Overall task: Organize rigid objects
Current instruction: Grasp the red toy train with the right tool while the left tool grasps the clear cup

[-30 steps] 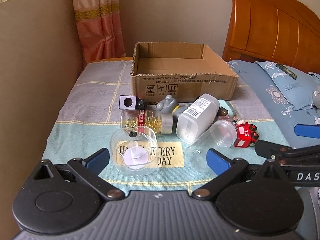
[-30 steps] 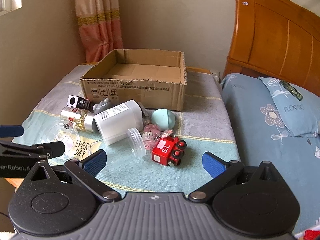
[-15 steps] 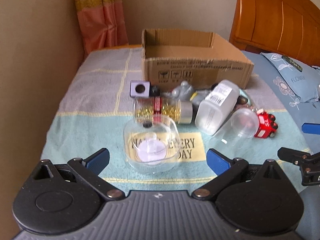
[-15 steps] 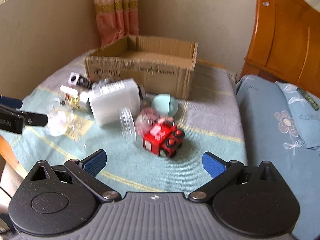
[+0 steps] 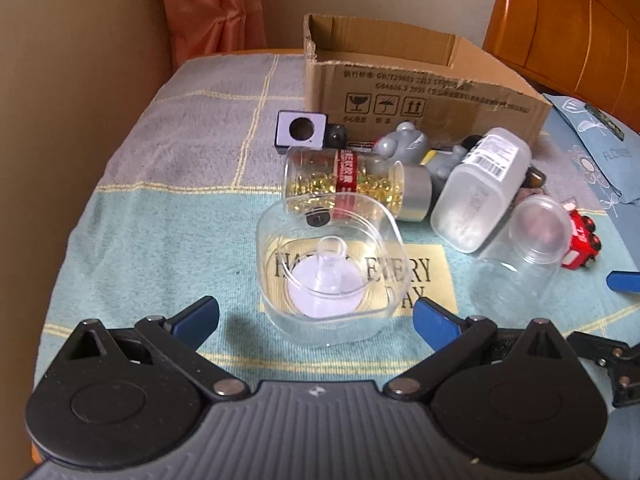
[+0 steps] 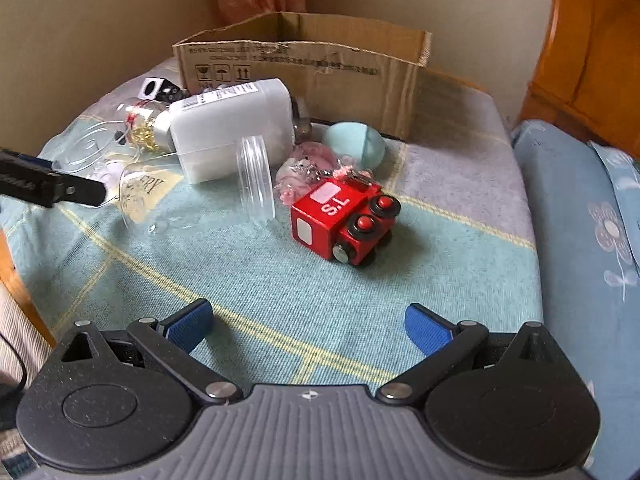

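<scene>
— Both grippers have dropped closer: left gripper [image 5: 316, 316] fingers apart around the clear dish [image 5: 330, 268], right gripper [image 6: 308, 328] fingers apart before the red train [image 6: 344, 222].

— Why there?

— Probably lining up grasps. Smooth plastic pieces clutter the towel-covered desk [image 6: 280, 288], near the cardboard box [image 5: 420, 92] beyond.

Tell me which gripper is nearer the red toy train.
Right. The right gripper faces the red toy train just ahead; the left gripper sits farther left, by the clear dish.
</scene>
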Available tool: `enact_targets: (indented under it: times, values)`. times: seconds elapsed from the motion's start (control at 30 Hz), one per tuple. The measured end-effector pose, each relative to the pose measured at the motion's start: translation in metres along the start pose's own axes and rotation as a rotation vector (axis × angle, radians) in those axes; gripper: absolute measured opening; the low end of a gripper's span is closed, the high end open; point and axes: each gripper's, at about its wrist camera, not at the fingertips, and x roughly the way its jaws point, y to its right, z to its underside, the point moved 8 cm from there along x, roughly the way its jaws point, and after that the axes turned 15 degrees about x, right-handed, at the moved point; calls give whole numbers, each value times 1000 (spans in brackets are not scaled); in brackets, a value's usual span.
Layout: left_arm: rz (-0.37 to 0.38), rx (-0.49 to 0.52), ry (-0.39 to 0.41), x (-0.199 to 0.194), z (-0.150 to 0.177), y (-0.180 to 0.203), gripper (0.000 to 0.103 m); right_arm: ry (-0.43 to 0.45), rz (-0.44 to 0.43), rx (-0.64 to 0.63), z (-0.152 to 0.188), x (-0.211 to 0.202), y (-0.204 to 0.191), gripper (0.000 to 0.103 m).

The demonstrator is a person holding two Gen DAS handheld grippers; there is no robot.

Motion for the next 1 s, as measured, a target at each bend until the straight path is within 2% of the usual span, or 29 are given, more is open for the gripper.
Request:
enact_targets:
  times: [0.1, 0.23, 0.47, 0.8, 1.0]
  values:
    - [-5, -10, -6, 9, -1, -2, 102, 13, -39, -41, -2, 3, 1, 103]
    - [-40, 16, 13, 14, -7, -3, 102, 27, -88, -91, -5, 6, 3, 103]
    - [-59, 6, 49, 17, -9, -5, 102, 33, -149, -158, -21, 16, 9, 103]
    - [-75, 0, 55, 19, -10, -6, 103, 10, -221, -254, -48, 37, 6, 103]
    - [-76, 11, 56, 18, -6, -5, 103, -32, -235, -283, -36, 30, -7, 103]
